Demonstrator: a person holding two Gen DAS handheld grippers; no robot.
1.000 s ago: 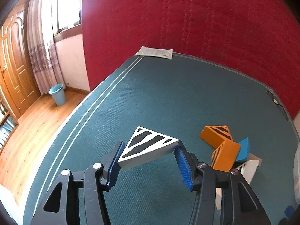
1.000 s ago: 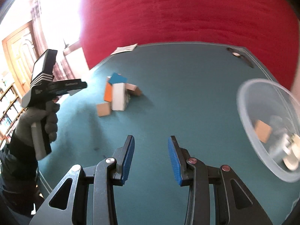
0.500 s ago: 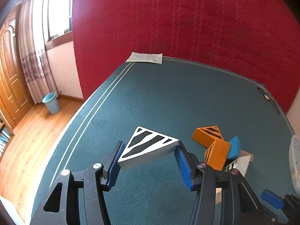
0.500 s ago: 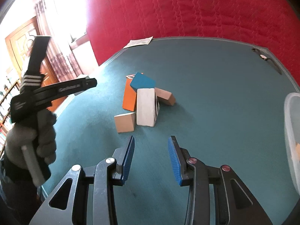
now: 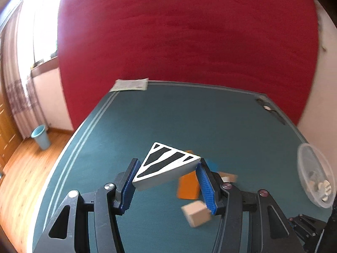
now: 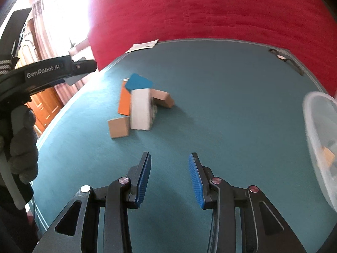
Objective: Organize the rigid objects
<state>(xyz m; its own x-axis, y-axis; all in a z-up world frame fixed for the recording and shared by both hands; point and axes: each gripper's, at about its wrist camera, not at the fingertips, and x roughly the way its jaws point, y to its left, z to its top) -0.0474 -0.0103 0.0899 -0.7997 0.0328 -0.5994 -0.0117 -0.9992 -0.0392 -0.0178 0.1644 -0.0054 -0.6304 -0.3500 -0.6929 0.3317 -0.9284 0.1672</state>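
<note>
My left gripper is shut on a white triangular block with black stripes and holds it above the teal table. Below it lie an orange block and a tan cube. In the right wrist view a pile of blocks sits ahead: a white block, an orange block, a blue block, a tan cube and a tan wedge. My right gripper is open and empty, above the table short of the pile. The left gripper's body shows at its left.
A clear plastic bowl holding a few pieces stands at the table's right edge; it also shows in the right wrist view. A paper sheet lies at the far left corner. A cable lies at the far right. A blue bin stands on the floor.
My left gripper has swung right with the striped block, so the bowl has come into view. My right gripper has moved closer to the pile, and the bowl shows again at its right.
</note>
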